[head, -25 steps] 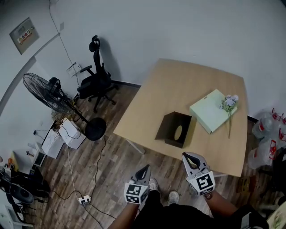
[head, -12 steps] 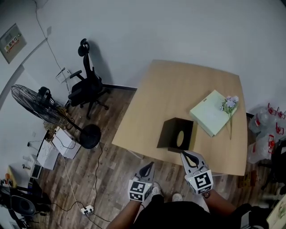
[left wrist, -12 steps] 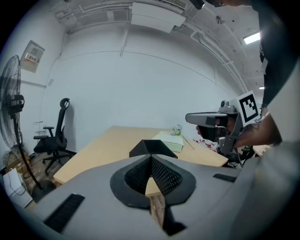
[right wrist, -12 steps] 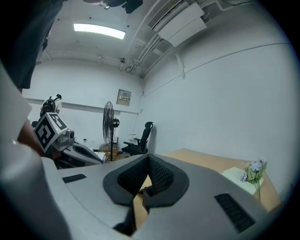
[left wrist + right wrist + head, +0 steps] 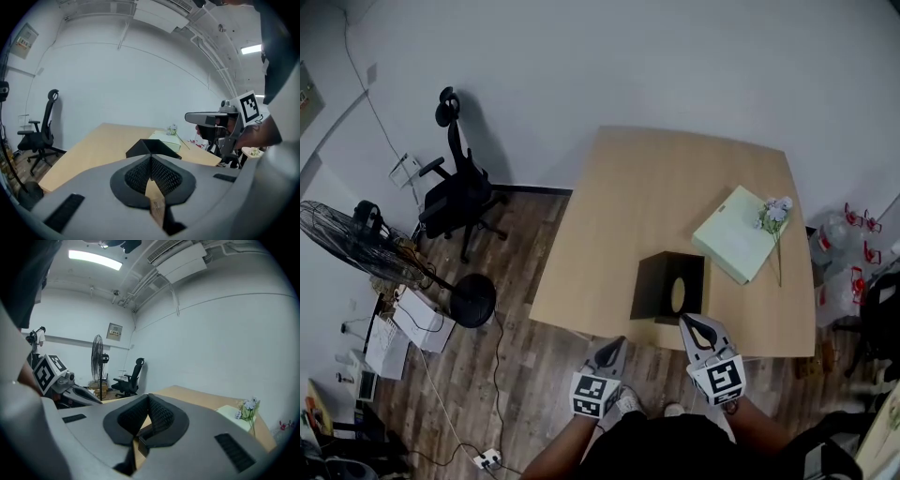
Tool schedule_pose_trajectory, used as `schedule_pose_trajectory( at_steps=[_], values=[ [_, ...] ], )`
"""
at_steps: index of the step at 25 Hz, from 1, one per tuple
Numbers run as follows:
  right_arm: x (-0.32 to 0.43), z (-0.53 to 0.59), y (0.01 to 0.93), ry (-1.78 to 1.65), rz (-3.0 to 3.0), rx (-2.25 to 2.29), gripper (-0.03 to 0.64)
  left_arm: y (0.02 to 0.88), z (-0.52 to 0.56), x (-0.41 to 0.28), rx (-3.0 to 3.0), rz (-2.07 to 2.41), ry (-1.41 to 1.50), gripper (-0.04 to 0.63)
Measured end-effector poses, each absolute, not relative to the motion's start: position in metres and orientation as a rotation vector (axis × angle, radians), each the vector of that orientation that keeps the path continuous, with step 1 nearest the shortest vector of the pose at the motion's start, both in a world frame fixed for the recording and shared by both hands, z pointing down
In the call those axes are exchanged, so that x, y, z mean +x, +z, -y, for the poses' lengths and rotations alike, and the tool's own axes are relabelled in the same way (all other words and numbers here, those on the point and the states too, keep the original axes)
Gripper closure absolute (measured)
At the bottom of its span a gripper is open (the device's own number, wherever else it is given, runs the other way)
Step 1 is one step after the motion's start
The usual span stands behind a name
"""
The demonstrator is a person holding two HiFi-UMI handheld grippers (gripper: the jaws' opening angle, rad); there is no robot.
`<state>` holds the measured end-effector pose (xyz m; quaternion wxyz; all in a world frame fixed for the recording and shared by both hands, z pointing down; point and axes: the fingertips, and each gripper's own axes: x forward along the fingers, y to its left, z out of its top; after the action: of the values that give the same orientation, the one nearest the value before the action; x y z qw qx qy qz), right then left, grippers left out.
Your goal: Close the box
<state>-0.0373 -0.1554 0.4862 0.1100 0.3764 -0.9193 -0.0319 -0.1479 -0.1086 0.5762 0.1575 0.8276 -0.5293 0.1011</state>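
A dark open box (image 5: 667, 286) stands near the front edge of the light wooden table (image 5: 675, 187); in the left gripper view the box (image 5: 152, 147) shows just past my jaws. A flat pale green box (image 5: 737, 234) lies behind it to the right, with a sprig of pale flowers (image 5: 774, 216) on it. My left gripper (image 5: 616, 343) hangs before the table's edge, left of the box, shut and empty. My right gripper (image 5: 687, 322) is at the box's near right corner, its jaws together with nothing in them. It does not touch the box.
A black office chair (image 5: 457, 192) and a standing fan (image 5: 358, 236) are on the wooden floor at the left, with cartons (image 5: 412, 323) and a power strip (image 5: 487, 459) near them. Plastic bags (image 5: 853, 253) lie right of the table.
Both grippers have come closer to the table's front edge and the dark box. Their jaws have stayed together. The view has swung to the right.
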Motion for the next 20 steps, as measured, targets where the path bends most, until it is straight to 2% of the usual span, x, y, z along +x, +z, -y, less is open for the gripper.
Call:
schedule_pose_trajectory(
  at_steps=[4, 7, 10, 13, 20],
  values=[
    [-0.042, 0.159, 0.486, -0.1, 2.667, 1.17, 0.604, 0.575, 0.118, -0.154, 2.339, 1.445, 0.152, 0.575],
    [-0.047, 0.158, 0.487, -0.098, 2.664, 1.203, 0.604, 0.578, 0.123, -0.16, 2.24, 1.364, -0.005, 0.486],
    [-0.045, 0.16, 0.486, -0.101, 2.658, 1.246, 0.604, 0.58, 0.129, -0.161, 2.153, 1.289, -0.158, 0.46],
    [-0.038, 0.16, 0.488, -0.072, 2.646, 1.285, 0.604, 0.584, 0.136, -0.162, 2.009, 1.203, -0.34, 0.399],
    [-0.018, 0.171, 0.5, -0.052, 2.612, 1.271, 0.604, 0.614, 0.157, -0.161, 1.494, 0.986, -0.774, 0.383]
  ],
)
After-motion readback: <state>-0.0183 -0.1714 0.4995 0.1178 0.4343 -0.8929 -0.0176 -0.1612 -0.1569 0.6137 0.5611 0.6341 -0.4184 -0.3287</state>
